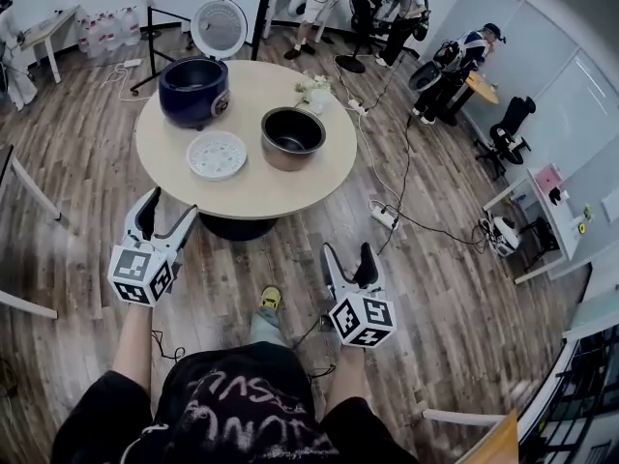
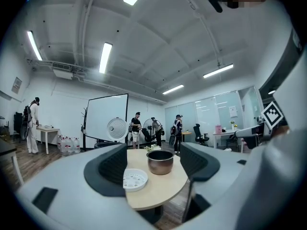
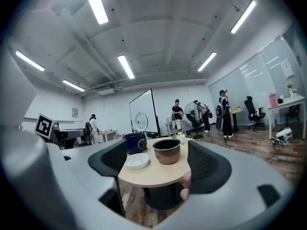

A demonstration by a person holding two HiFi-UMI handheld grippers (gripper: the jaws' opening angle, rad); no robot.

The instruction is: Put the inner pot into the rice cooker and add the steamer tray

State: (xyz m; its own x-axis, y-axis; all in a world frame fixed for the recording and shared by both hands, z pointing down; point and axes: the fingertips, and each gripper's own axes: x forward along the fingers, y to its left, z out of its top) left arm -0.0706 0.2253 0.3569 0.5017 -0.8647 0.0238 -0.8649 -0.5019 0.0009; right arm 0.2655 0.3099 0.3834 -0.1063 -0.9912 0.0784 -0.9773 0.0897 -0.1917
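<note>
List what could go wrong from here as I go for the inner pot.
1. The steamer tray lies close beside the inner pot, in front of the rice cooker. Swinging the pot across could clip it.
2. A power strip lies on the floor by the table, so stepping closer risks a trip.
3. The left tool and the right tool are both open and empty. The pot's smooth round wall may slip in a one-sided pinch.

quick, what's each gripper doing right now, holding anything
Left gripper: open, nothing between its jaws, short of the table.
Right gripper: open, nothing between its jaws, also short of the table.
</note>
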